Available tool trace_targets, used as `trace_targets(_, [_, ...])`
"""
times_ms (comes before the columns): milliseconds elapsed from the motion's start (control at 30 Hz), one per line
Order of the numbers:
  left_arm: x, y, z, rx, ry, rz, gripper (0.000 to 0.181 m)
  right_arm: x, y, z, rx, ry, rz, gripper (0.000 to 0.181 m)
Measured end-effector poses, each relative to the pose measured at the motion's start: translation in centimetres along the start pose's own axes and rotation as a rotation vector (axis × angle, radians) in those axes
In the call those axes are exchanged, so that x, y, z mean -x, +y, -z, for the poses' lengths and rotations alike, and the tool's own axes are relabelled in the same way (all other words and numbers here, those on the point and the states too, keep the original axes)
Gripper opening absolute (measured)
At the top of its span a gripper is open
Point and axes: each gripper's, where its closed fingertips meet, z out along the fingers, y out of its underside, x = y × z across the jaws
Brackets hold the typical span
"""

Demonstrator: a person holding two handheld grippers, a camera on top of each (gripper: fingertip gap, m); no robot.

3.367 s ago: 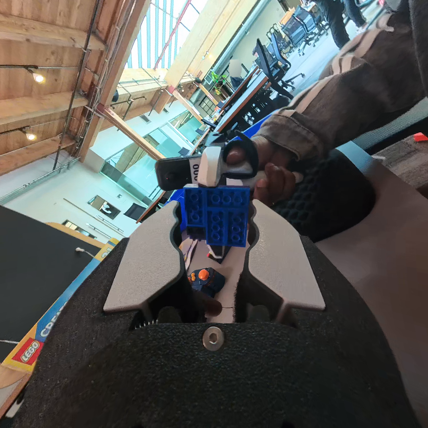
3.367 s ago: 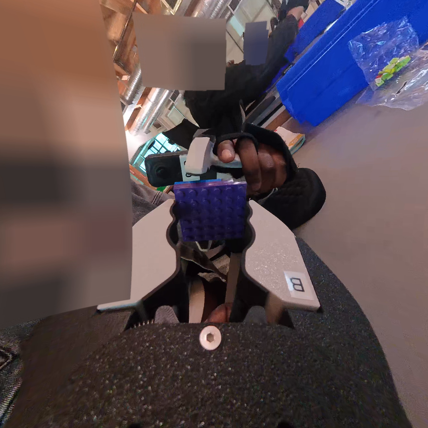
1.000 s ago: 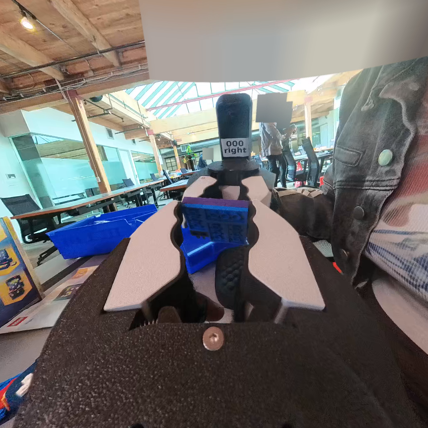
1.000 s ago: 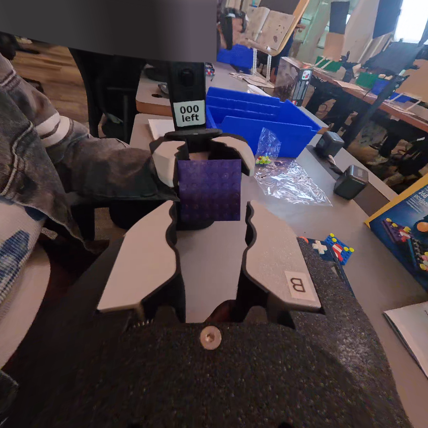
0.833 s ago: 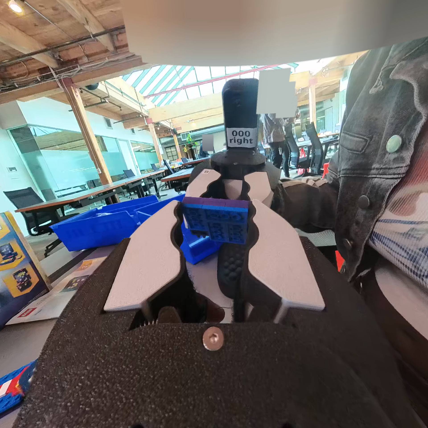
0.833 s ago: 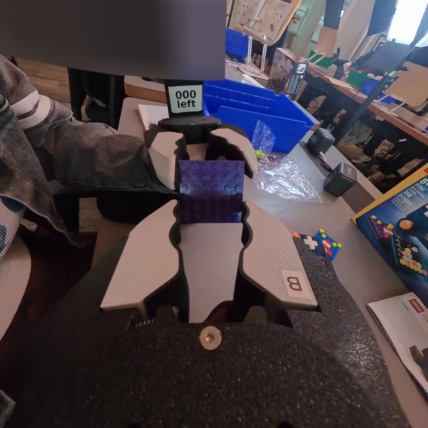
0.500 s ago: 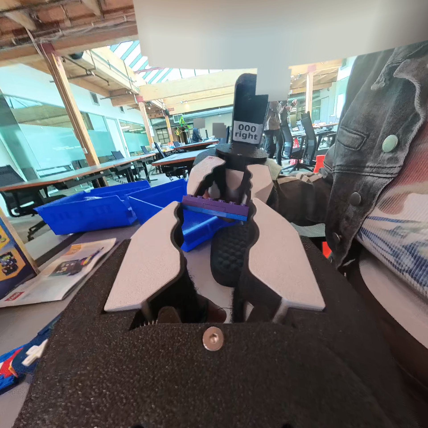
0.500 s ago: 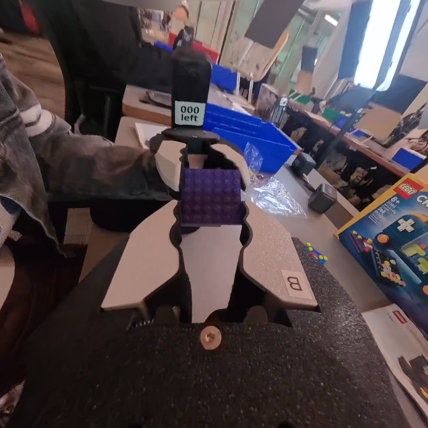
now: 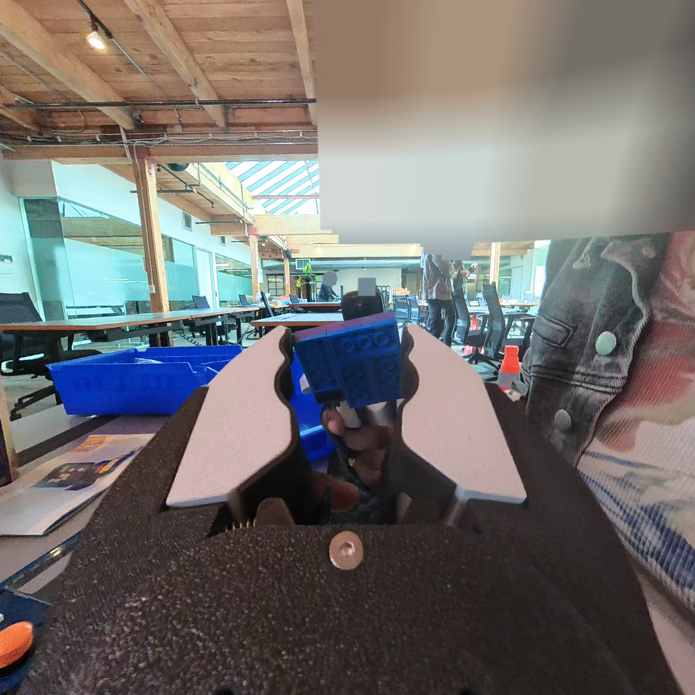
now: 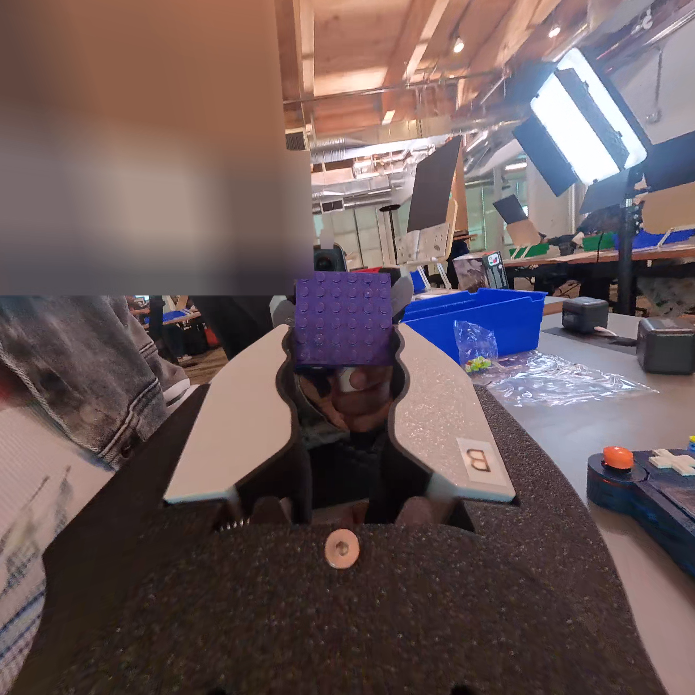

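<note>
Tilting up | brick plate (image 9: pixel 348 363) underside showing again | both tongs clamped

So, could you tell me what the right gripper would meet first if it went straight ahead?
The right gripper already has the purple studded plate between its fingertips; straight on, it likely meets the left gripper just behind, though depth is unclear.

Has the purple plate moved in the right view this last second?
Yes, upward: the purple plate sat below the blue bin, now tops its rim.

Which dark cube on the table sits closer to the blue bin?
The far dark cube, right beside the blue bin; the near dark cube stands apart.
</note>
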Motion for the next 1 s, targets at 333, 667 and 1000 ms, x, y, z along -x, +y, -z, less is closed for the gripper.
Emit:
trace_targets(333, [-0.7, 1.8, 0.8, 0.193, -0.049, -0.044, 0.052, 0.4, 1.0, 0.2, 0.239, 0.004, 0.176, 0.05])
trace_targets(667, [-2.2, 2.7, 0.6, 0.32, 0.015, -0.033, 0.052, 1.5, 2.7, -0.3, 0.459, -0.072, 0.227, 0.054])
trace_targets(1000, [-2.4, 2.8, 0.2, 0.355, -0.008, -0.115, 0.051, 1.5, 2.2, 0.1, 0.393, -0.022, 0.334, 0.052])
